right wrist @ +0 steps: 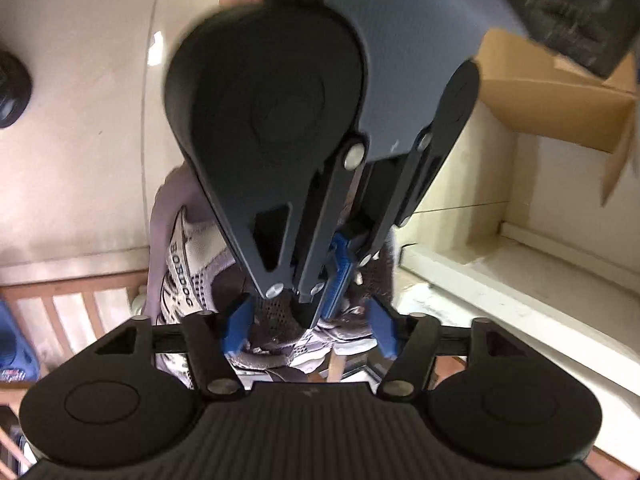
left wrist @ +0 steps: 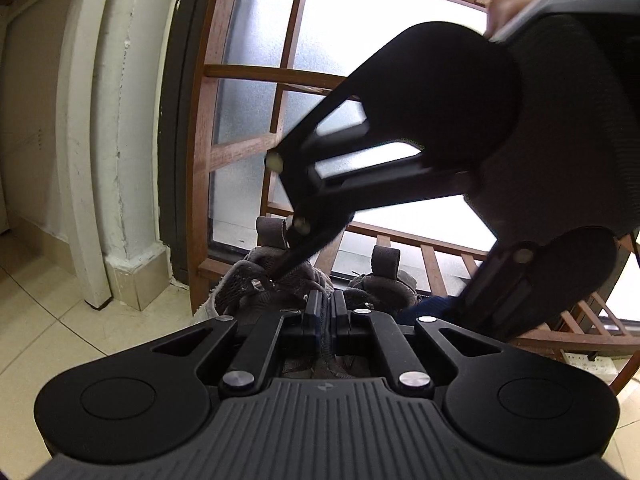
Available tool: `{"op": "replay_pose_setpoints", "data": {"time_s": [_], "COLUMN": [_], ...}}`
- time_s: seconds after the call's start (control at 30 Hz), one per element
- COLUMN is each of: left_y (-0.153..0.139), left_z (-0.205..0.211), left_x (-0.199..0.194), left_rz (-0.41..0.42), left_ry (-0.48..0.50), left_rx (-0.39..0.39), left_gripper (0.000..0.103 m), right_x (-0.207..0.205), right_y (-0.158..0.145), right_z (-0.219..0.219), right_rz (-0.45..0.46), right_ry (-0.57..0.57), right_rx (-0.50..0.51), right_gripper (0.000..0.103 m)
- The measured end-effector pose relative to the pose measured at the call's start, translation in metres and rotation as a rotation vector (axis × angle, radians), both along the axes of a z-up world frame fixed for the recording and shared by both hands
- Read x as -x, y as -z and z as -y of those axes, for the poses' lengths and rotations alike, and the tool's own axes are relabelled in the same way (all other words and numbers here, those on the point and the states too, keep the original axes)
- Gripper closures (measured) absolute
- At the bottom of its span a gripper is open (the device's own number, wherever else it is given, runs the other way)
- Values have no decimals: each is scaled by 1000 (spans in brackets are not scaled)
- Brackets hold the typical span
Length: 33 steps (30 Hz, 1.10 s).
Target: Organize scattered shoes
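A pair of small grey mesh shoes sits ahead of me over a wooden slatted rack (right wrist: 80, 300): the left shoe (left wrist: 256, 280) and the right shoe (left wrist: 384, 284). One shoe (right wrist: 180, 264) carries the word BOBDOG on its white side. My left gripper (left wrist: 326, 314) is shut between the two shoes, its blue pads (right wrist: 340, 272) pinching their inner edges; the pinch itself is partly hidden. My right gripper (right wrist: 310, 330) reaches down from above. It stands open, with one blue pad on each side of the mesh upper and of the left gripper's tips (right wrist: 312, 308). Its fingers (left wrist: 288, 262) straddle the pair.
A wooden lattice with frosted glass (left wrist: 248, 148) stands right behind the shoes, and a white pillar (left wrist: 120, 160) is to its left. Pale tile floor (left wrist: 60, 320) lies at the near left. A blue shoe (right wrist: 12, 344) sits on the rack, and a cardboard box (right wrist: 560, 100) stands farther off.
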<state>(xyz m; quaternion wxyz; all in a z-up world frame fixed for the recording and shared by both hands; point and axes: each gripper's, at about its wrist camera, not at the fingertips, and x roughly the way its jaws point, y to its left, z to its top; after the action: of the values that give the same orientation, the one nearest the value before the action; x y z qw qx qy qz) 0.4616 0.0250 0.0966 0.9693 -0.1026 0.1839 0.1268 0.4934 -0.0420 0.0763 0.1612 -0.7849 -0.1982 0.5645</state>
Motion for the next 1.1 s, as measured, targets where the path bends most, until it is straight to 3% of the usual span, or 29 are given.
{"op": "replay_pose_setpoints", "data": {"time_s": [0.4,0.67,0.77,0.83,0.87,1.1], "left_y": [2,-4,-10,-13,-14,-12], "left_z": [-1,-8,-6,0,1,18], "left_x": [2,18,27,41,43,85], "left_rz": [2,-43,-64,-75,-75,-82], "left_ry": [6,106,144,162,162,144], "left_rx": [12,51,42,32,29,-13], "left_gripper": [98,97,91,74,72,68], "right_x": [-3,8,14,13,15,6], "right_y": [17,24,29,31,29,34], "right_z": [-24,-8,2,5,2,-6], "right_rz": [26,53,77,97,103,160], "right_ry": [52,26,23,10,6,15], "right_rx": [179,191,195,199,200,185], "right_gripper": [52,76,80,83,85,88]}}
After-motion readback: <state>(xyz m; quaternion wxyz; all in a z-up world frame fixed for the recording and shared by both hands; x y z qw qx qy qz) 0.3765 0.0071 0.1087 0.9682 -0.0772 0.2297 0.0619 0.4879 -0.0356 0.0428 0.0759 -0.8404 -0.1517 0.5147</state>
